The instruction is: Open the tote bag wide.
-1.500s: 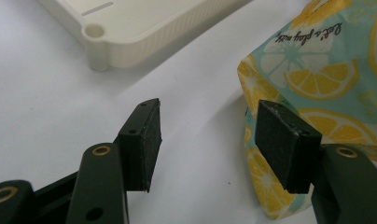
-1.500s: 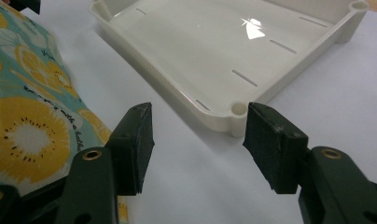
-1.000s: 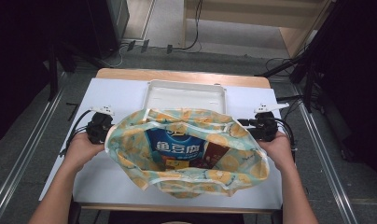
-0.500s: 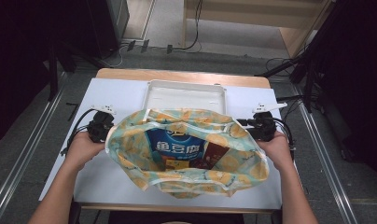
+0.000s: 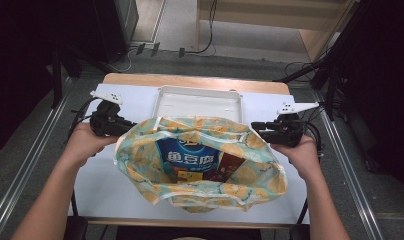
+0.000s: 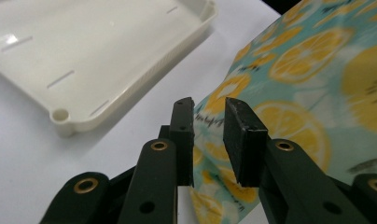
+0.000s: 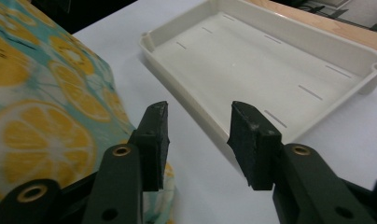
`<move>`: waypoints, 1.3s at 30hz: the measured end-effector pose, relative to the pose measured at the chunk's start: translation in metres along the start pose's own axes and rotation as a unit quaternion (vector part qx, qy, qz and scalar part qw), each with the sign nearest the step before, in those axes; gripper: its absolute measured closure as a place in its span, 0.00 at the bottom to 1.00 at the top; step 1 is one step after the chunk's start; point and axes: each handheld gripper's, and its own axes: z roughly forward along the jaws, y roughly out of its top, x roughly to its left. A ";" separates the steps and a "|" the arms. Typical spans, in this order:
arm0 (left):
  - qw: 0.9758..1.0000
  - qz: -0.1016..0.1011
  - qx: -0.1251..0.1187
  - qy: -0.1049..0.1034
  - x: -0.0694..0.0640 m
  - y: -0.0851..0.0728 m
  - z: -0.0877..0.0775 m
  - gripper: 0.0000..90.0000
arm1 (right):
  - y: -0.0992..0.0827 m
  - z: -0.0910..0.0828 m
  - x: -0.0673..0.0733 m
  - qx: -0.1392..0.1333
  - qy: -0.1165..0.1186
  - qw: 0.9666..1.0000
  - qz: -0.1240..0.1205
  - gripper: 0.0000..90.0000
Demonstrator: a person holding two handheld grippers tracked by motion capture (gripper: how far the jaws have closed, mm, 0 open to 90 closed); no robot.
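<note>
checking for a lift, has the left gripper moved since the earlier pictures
Yes. In the high view the left gripper now sits farther up the picture, closer to the level of the tray's near edge. Its jaws have just been closing, with the bag's edge between them.

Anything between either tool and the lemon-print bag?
Nothing visible. The left tool has the lemon-print bag's edge between its just-closing jaws; the right tool, also closing, sits beside the fabric over bare table, gap empty.
</note>
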 end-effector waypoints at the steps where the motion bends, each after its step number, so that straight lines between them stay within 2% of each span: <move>1: 1.000 0.004 -0.003 -0.004 -0.002 0.004 -0.004 0.82 | 0.004 -0.003 0.002 0.001 0.005 1.000 0.000 0.68; 4: 1.000 0.009 -0.016 -0.014 -0.010 0.013 -0.012 0.81 | 0.017 -0.013 0.007 -0.001 0.013 1.000 0.002 0.69; 7: 1.000 0.022 -0.009 -0.003 -0.017 0.020 -0.018 0.80 | 0.029 -0.023 0.014 -0.005 0.012 1.000 -0.007 0.71; 10: 0.999 0.032 -0.007 -0.003 -0.023 0.028 -0.024 0.78 | 0.041 -0.035 0.022 -0.011 0.018 1.000 -0.012 0.73; 12: 0.999 0.034 -0.008 -0.001 -0.025 0.033 -0.029 0.78 | 0.048 -0.042 0.028 -0.011 0.028 0.999 -0.012 0.74; 16: 0.999 0.036 -0.022 -0.009 -0.032 0.042 -0.042 0.78 | 0.058 -0.053 0.037 -0.013 0.028 0.999 -0.015 0.74; 18: 0.999 0.048 -0.024 -0.004 -0.041 0.047 -0.049 0.78 | 0.063 -0.058 0.041 -0.017 0.031 0.999 -0.014 0.74; 21: 0.998 0.065 -0.025 -0.003 -0.055 0.055 -0.059 0.77 | 0.070 -0.068 0.052 -0.019 0.023 0.999 -0.024 0.74; 27: 0.997 0.078 -0.026 0.002 -0.075 0.066 -0.073 0.74 | 0.075 -0.081 0.073 -0.025 0.028 0.999 -0.040 0.73; 33: 0.995 0.094 -0.025 -0.014 -0.096 0.070 -0.080 0.70 | 0.076 -0.091 0.092 -0.024 0.036 0.998 -0.048 0.70; 35: 0.994 0.101 -0.019 -0.025 -0.102 0.069 -0.078 0.66 | 0.076 -0.093 0.098 -0.023 0.041 0.997 -0.058 0.67; 39: 0.994 0.110 0.001 -0.028 -0.112 0.067 -0.073 0.54 | 0.074 -0.092 0.108 -0.015 0.053 0.995 -0.082 0.57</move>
